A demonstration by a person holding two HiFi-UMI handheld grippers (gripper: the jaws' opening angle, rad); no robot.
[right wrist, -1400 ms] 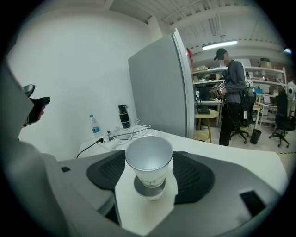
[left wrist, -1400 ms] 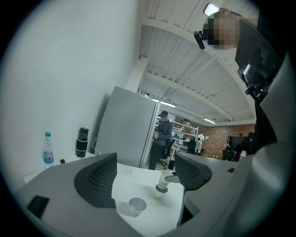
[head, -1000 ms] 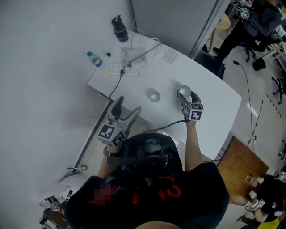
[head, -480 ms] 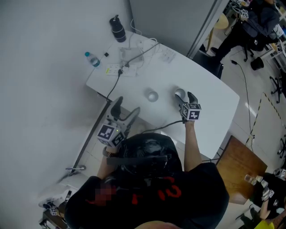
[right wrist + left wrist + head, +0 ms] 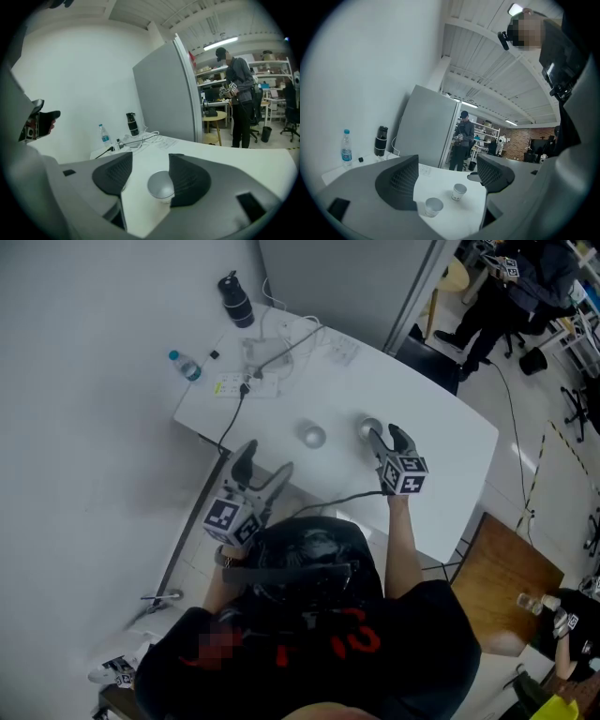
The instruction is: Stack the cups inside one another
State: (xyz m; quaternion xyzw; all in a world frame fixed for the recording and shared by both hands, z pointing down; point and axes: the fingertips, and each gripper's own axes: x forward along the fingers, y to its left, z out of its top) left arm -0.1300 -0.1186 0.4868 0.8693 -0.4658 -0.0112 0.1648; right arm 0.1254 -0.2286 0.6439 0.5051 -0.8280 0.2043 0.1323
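the cups, the left cup (image 5: 312, 436) and the right cup (image 5: 371, 428), stand upright and apart on the white tabletop (image 5: 450, 442), so nothing is nested yet. the change is on the right: the right tongs (image 5: 388, 437) spread wider a moment ago and its jaws are now closing, with the right cup between them but not clamped. we take that as the first pick-up just starting. the left tongs (image 5: 264, 468) has hardly stirred, wide open and empty off the tabletop's near edge. the right gripper view shows the cup against one pad with a gap to the other; from the head view it seems merely at the jaw tips. only the left gripper view shows both cups side by side beyond its jaws.
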